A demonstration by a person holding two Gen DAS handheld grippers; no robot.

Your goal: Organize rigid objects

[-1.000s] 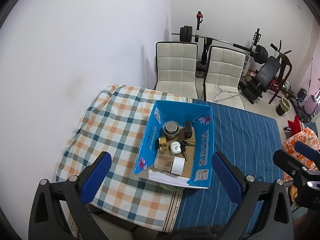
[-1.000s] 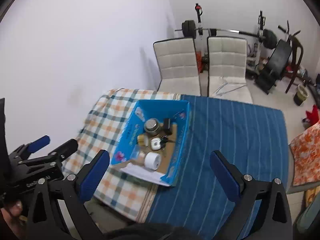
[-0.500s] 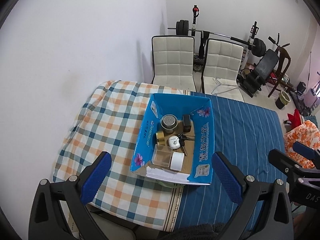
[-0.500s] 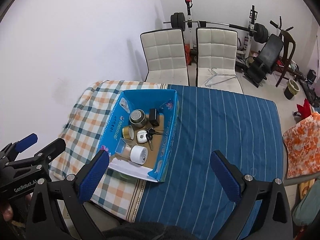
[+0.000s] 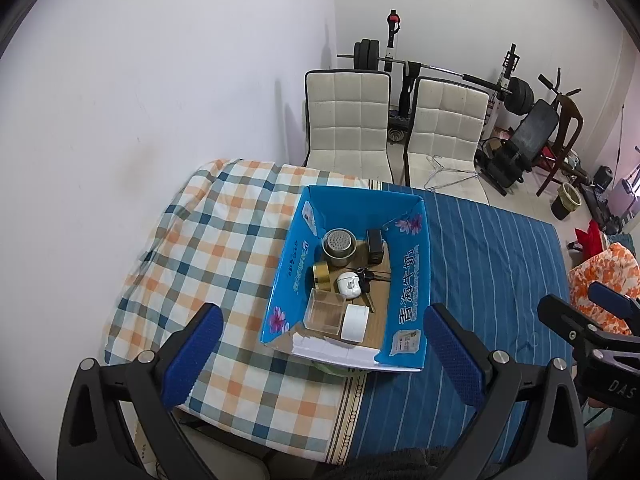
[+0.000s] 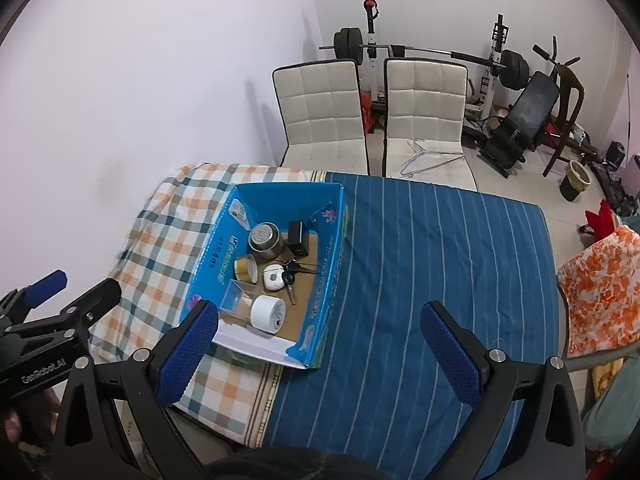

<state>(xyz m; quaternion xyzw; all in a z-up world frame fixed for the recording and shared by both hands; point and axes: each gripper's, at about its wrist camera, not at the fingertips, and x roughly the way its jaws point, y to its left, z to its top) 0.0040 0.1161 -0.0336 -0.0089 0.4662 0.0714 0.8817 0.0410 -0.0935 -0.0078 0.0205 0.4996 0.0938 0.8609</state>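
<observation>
A blue cardboard box sits on the table where the checked cloth meets the striped cloth. Inside lie a steel cup, a black adapter, a gold tape roll, a white round case with keys, a clear plastic box and a white tape roll. My left gripper and right gripper are open and empty, held high above the table's near edge.
A checked cloth covers the table's left part, a blue striped cloth the right. Two white chairs stand behind the table. Gym equipment lines the back wall. An orange patterned fabric lies at right.
Both grippers have risen and pulled back a little, so the table and box sit lower and more centred in view. The box contents have not moved.
</observation>
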